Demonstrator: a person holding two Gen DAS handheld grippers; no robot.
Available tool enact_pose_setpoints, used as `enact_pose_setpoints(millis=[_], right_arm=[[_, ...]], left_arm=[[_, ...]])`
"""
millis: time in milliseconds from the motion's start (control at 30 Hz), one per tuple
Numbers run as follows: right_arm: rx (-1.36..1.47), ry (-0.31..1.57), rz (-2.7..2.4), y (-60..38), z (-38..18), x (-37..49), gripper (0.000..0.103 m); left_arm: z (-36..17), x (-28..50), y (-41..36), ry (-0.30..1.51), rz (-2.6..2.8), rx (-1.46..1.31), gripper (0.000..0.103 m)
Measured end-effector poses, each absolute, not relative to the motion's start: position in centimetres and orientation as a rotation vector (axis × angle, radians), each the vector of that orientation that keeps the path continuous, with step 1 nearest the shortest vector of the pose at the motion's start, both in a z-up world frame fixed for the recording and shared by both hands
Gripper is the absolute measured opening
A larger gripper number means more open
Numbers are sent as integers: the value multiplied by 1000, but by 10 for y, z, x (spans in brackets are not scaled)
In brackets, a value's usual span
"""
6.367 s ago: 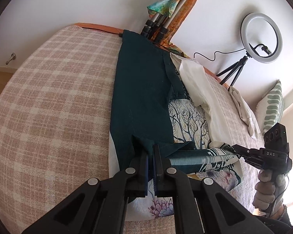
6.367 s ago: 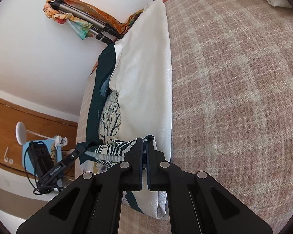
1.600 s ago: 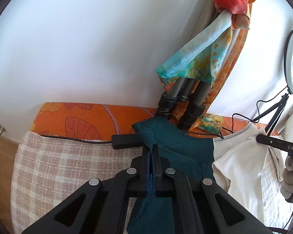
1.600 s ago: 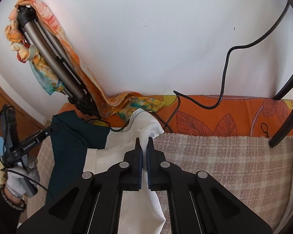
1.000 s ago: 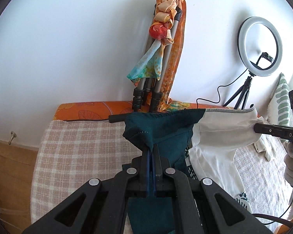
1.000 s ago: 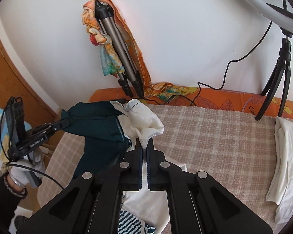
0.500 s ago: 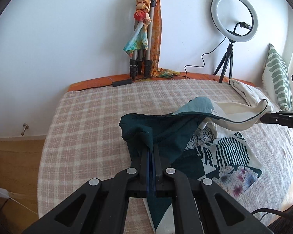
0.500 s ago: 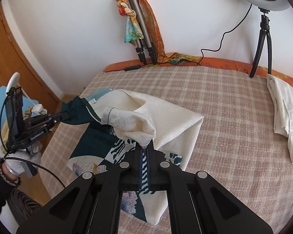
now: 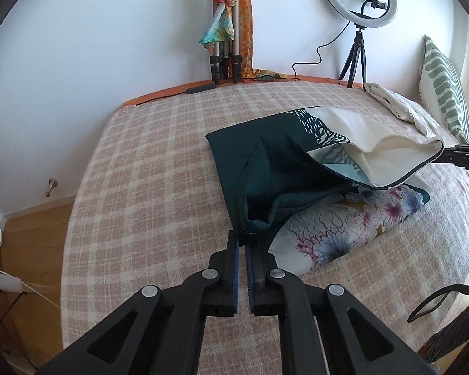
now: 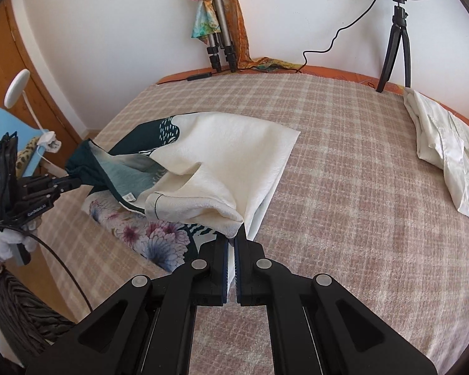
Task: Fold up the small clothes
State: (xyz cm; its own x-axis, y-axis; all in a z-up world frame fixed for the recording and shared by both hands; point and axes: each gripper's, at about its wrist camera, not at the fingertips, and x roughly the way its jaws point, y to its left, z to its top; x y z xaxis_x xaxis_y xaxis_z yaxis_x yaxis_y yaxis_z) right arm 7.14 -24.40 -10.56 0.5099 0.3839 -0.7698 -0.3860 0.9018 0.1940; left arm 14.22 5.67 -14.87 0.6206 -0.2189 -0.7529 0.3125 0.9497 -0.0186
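Garment held at two corners over the bed

Left gripper (image 9: pixel 241 247) pinches the dark teal corner of the patterned garment (image 9: pixel 284 168); right gripper (image 10: pixel 231 243) pinches its cream corner. Both corners are lifted, the cloth folded over itself, its floral part lying on the checked bed (image 9: pixel 147 162). White clothes (image 10: pixel 447 153) lie well apart.

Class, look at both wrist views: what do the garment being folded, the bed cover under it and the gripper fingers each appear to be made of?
Garment: soft woven cloth, matte, printed teal, cream and floral; it drapes and creases limply.
Bed cover: thicker, slightly fuzzy woven textile, probably cotton or wool; its check pattern looks woven in.
Gripper fingers: rigid black plastic, apparently moulded, with metal-looking pivot pins and ridged blue pads.
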Motion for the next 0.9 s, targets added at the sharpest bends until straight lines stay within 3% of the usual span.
enact_pose_setpoints(millis=[200,233,300,400,467,500,533,667,900], right_arm=[[-89,946,514,-244,-106,47,2],[-110,945,508,-243,-106,43,2],[-121,947,491,-245,-108,36,2],[-10,974,476,-260,-109,35,3],[141,1003,464,-275,-114,41,17],[215,1022,451,-282,-119,45,37],[280,1039,438,-288,-124,48,49],[431,1103,418,-300,-145,61,49],[677,1143,475,-315,-166,71,49]], left_arm=[[-139,125,88,852,-275,63,13],[-135,125,94,850,-273,25,15],[-129,126,105,852,-274,-63,31],[-133,135,119,900,-294,-238,33],[-140,142,123,924,-287,-322,33],[-146,147,123,942,-281,-352,34],[-151,152,123,961,-280,-374,34],[-162,167,112,982,-263,-418,33],[-168,155,57,988,-288,-102,34]])
